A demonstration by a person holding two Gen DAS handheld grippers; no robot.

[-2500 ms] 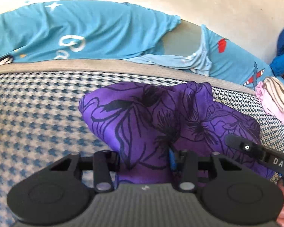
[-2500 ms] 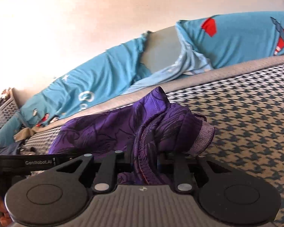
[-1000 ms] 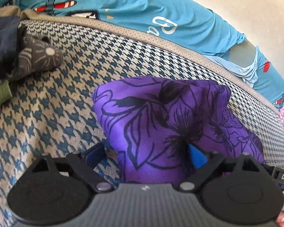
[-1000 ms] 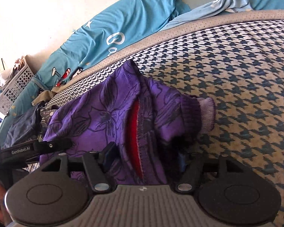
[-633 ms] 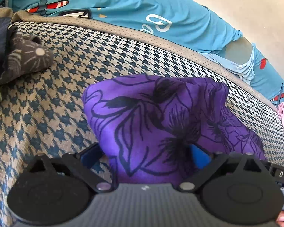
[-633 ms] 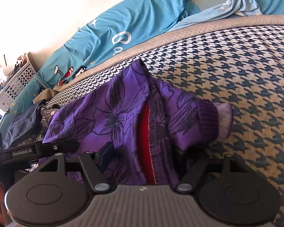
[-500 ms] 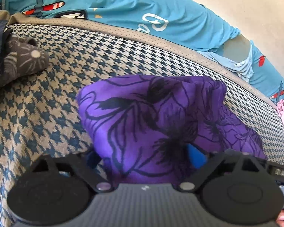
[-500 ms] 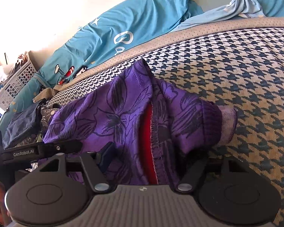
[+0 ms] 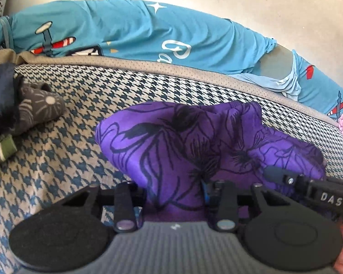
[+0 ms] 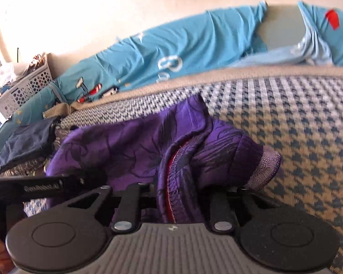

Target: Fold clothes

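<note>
Both grippers, spread a second ago, are closing on the purple floral garment point(image 9: 194, 146) bunched on the houndstooth bed point(image 9: 57, 169): left gripper point(image 9: 175, 196) and right gripper point(image 10: 178, 196) each pinch a fold. Lift evenly, keeping tension.

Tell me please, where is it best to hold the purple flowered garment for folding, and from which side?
Probably by its stitched hem, each tongs coming from the near side. The purple garment lies bunched on the houndstooth cover, with its edges turned toward the tongs.
</note>
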